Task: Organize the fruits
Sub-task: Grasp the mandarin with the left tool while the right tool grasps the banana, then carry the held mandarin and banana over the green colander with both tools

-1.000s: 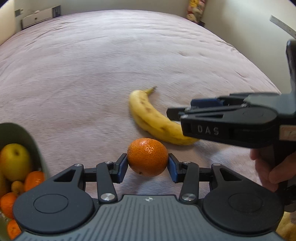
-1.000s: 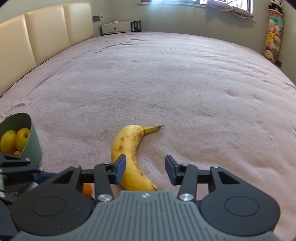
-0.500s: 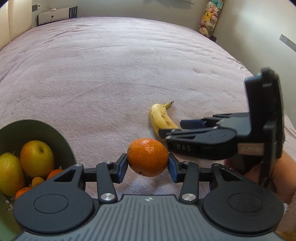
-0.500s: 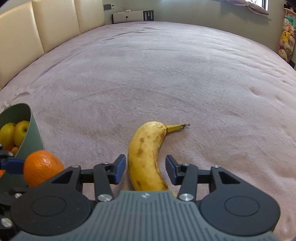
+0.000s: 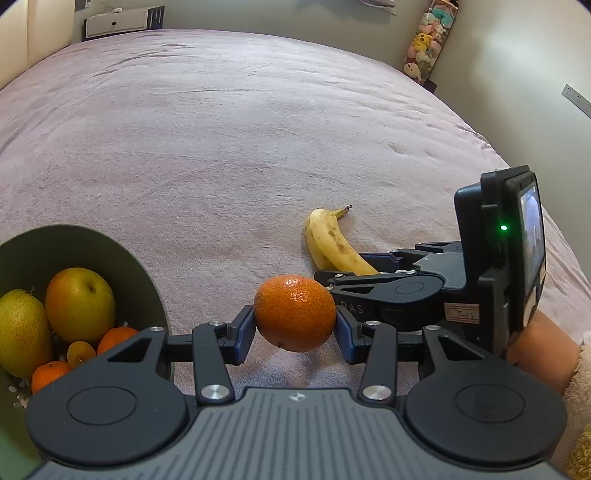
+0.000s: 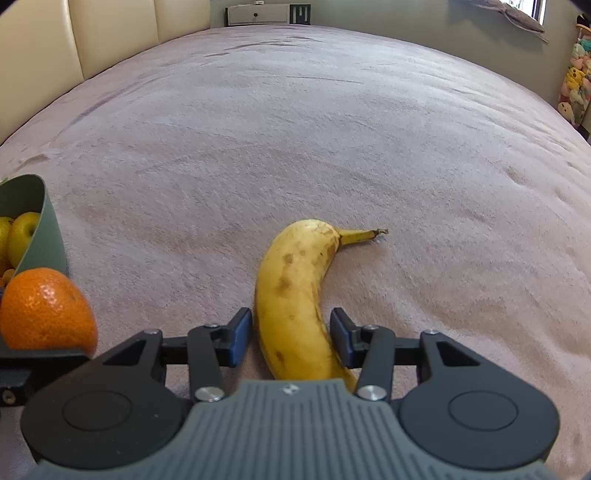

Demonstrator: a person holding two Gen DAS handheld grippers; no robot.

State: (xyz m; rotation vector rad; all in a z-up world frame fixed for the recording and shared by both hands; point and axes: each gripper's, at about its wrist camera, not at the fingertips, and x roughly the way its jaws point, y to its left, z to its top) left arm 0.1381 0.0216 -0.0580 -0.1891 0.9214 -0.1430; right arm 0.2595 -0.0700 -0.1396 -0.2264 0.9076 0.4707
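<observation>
My left gripper [image 5: 294, 334] is shut on a mandarin orange [image 5: 294, 312] and holds it above the pink bedspread, right of the green bowl [image 5: 146, 273]. The bowl holds an apple [image 5: 79, 304], a pear [image 5: 22, 334] and several small oranges. The orange also shows at the left of the right wrist view [image 6: 46, 308]. A yellow banana [image 6: 295, 302] lies on the bedspread between the open fingers of my right gripper [image 6: 291, 339], which straddle its near end. In the left wrist view the banana [image 5: 332, 242] lies under the right gripper [image 5: 345, 267].
The pink bedspread [image 5: 221, 129] stretches far ahead. A cream headboard [image 6: 55, 48] runs along the left. Plush toys [image 5: 424, 48] hang at the far right wall. A white unit [image 6: 266, 13] stands at the far wall. The bowl's edge [image 6: 44, 221] shows at the left.
The left gripper carried the orange up and left, so the bowl shows more fully. The right gripper advanced until its open fingers straddle the banana's near end.
</observation>
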